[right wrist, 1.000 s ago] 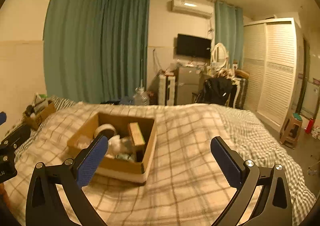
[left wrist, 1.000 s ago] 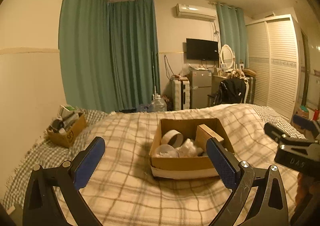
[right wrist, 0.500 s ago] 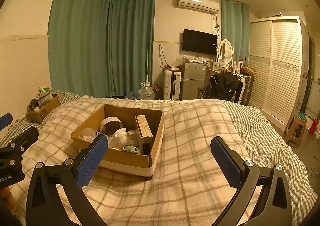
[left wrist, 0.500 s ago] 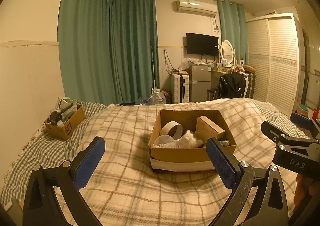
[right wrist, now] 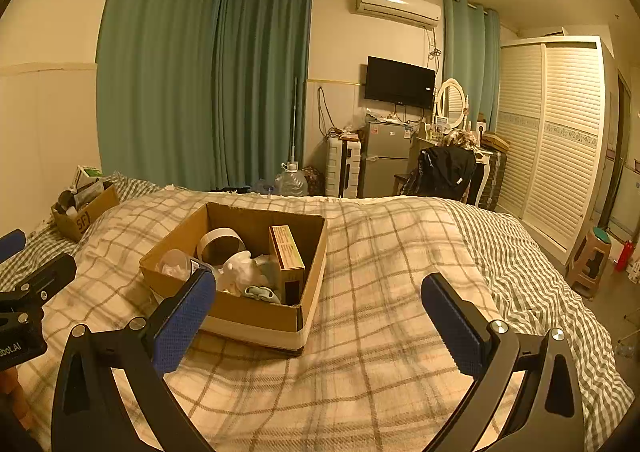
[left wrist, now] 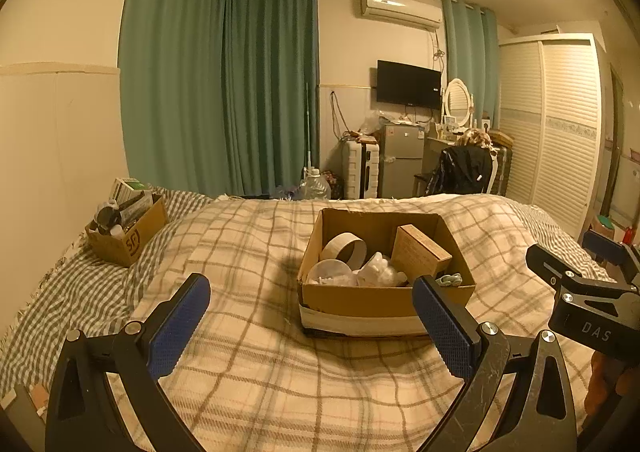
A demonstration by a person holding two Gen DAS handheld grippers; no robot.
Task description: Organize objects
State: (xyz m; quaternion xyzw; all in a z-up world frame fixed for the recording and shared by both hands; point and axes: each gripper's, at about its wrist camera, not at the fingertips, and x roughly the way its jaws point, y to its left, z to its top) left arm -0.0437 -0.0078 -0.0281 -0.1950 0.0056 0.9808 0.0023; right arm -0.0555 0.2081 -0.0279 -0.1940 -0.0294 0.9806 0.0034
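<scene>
An open cardboard box (left wrist: 360, 298) sits on the plaid bed cover; it also shows in the right wrist view (right wrist: 256, 312). Inside lie a tape roll (left wrist: 344, 248), a brown carton (left wrist: 420, 256), a clear lid (left wrist: 330, 272), crumpled white material (left wrist: 378, 272) and a small pale blue item (right wrist: 262, 292). My left gripper (left wrist: 310, 326) is open and empty, hovering in front of the box. My right gripper (right wrist: 316, 322) is open and empty, to the right of the box and near its front corner.
A second smaller cardboard box (left wrist: 128, 236) full of items sits at the bed's far left by the wall. Beyond the bed are green curtains, a water jug (left wrist: 316, 186), a fridge, a chair and a wardrobe. A stool (right wrist: 592, 260) stands on the floor at the right.
Both grippers have tilted and moved closer to the box, which now sits lower and larger in both views. Both grippers stay open and empty.
</scene>
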